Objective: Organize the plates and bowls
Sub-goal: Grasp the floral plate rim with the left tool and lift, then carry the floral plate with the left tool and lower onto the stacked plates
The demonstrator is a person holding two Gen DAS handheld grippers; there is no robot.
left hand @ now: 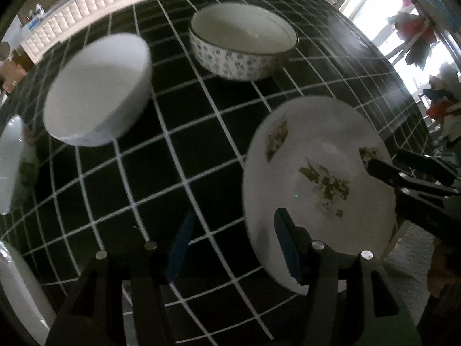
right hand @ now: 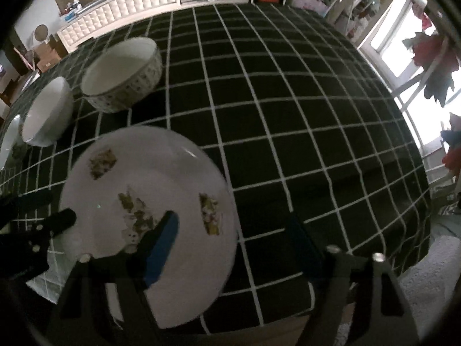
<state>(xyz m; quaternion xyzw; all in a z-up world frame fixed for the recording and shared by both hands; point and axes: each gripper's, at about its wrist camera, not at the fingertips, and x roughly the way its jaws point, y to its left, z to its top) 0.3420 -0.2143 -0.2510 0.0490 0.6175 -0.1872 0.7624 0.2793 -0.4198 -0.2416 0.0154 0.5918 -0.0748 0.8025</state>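
Spread wide over the near tabletop [left hand: 178, 144] edge: left claw [left hand: 233, 245], right claw [right hand: 233, 248], one finger of each across the white plate [right hand: 149, 201], gripping nothing. Beyond, white bowl [left hand: 98, 92], then patterned bowl [left hand: 242, 43].

light: dim indoors, daylight from blown-out window [right hand: 409, 66] at right | glare: window [left hand: 383, 8] washed white | shadows: dark beside patterned bowl [right hand: 124, 75] on worktop [right hand: 288, 109] | blur: white bowl [left hand: 98, 92] and plate [left hand: 317, 190] smeared | distortion: fisheye bends grid lines, black vignette at corners
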